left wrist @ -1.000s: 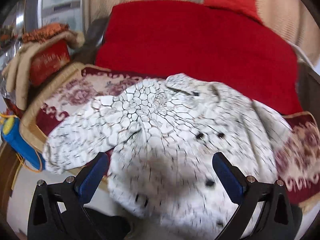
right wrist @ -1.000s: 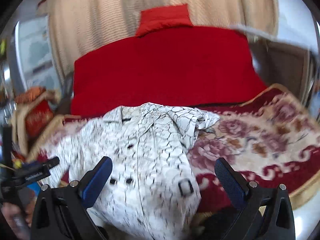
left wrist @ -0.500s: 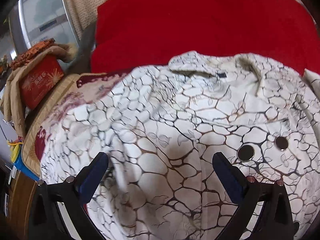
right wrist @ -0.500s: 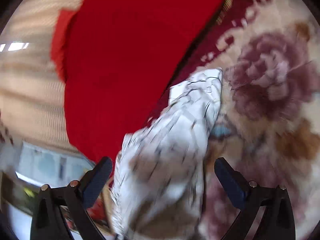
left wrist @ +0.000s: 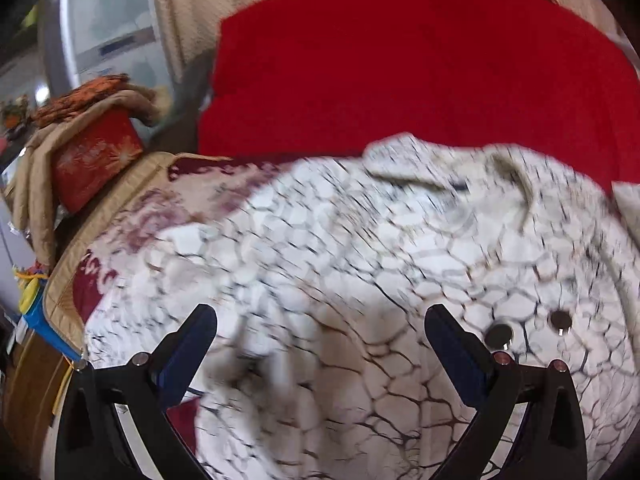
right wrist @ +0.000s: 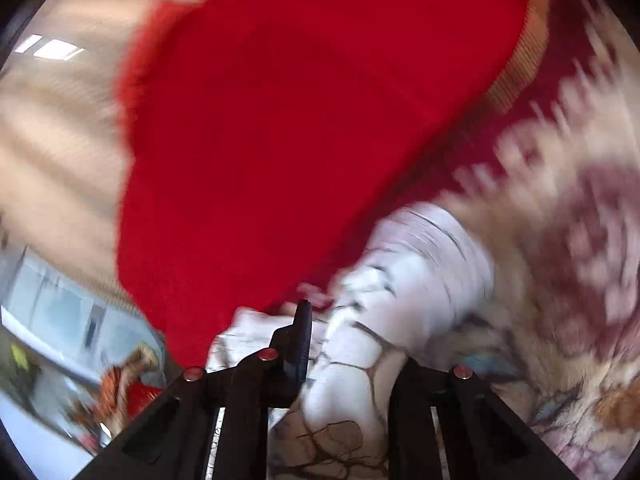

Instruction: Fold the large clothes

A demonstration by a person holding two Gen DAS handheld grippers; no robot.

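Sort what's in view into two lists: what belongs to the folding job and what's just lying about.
Job:
white crackle-print shirt
left gripper, open over it
right gripper, closing on a sleeve

Lying about:
red blanket
floral cover
red box
blue toy

Your right hand-held gripper, wide open a second ago, is closing with a fold of the white patterned shirt between its jaws, and it has rolled and swung low over the flowered bedspread. Your left hand-held gripper has dropped closer over the shirt.
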